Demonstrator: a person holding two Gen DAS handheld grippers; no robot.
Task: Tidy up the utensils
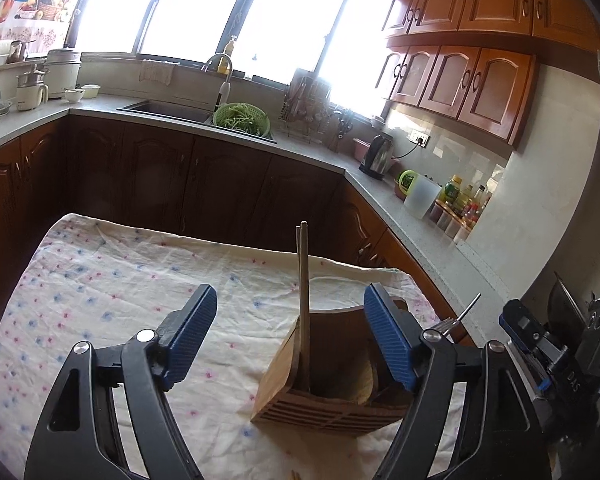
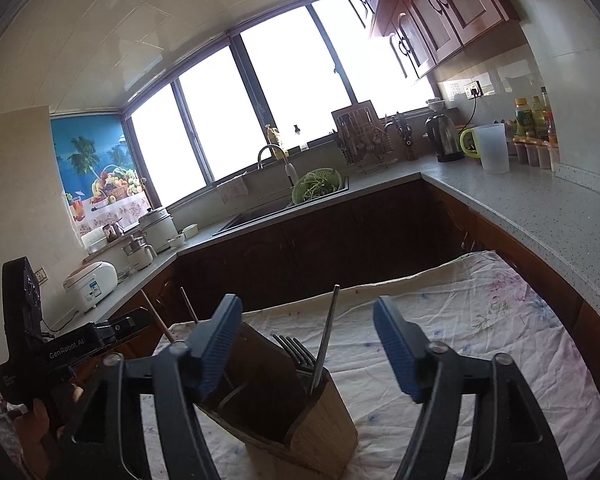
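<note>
A wooden utensil holder (image 1: 332, 384) stands on the flowered cloth (image 1: 100, 288). A pair of wooden chopsticks (image 1: 303, 280) stands upright in its left compartment. In the right wrist view the holder (image 2: 296, 412) also holds a metal fork (image 2: 296, 350) and a thin metal handle (image 2: 327, 336); the chopsticks (image 2: 190, 306) lean at the left. My left gripper (image 1: 290, 320) is open and empty, just above the holder. My right gripper (image 2: 308, 336) is open and empty, above the holder's fork side. The right gripper's body (image 1: 540, 344) shows at the right of the left wrist view.
A grey countertop (image 1: 420, 216) runs around the room with a sink (image 1: 168, 110), a green colander (image 1: 242, 120), a dish rack (image 1: 304, 104), a kettle (image 1: 378, 156), a white jug (image 1: 420, 196) and bottles (image 1: 464, 204). Dark cabinets (image 1: 160, 184) stand beyond the table.
</note>
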